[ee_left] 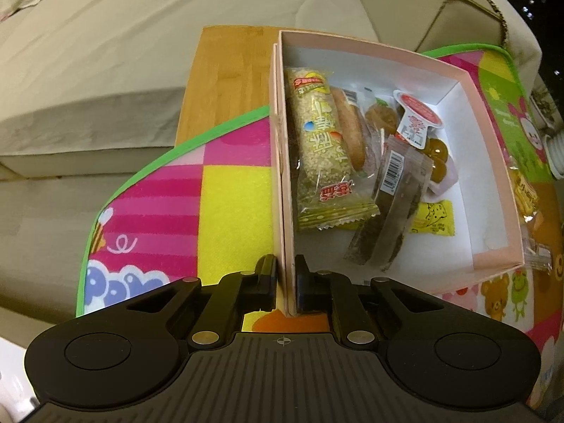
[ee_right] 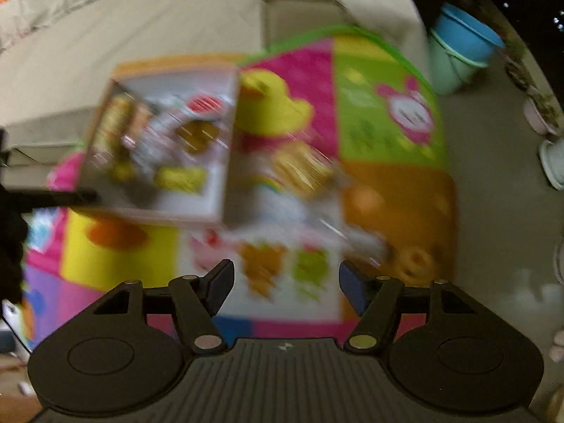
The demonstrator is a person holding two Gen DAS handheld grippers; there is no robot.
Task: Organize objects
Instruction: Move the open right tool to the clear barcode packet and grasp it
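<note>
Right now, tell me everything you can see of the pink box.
The pink box is an open, lidless, rectangular tray, seemingly cardboard, pale pink outside and white inside. It sits upright on the colourful cartoon mat and holds wrapped snacks. The left tongs are shut on its near left wall, one finger inside, one outside.

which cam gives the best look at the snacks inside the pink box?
Left wrist. It is sharp and looks into the pink box at close range; the sesame bar and barcode packet are readable. Right wrist shows the same pink box smeared by motion blur, contents only colour blobs.
</note>
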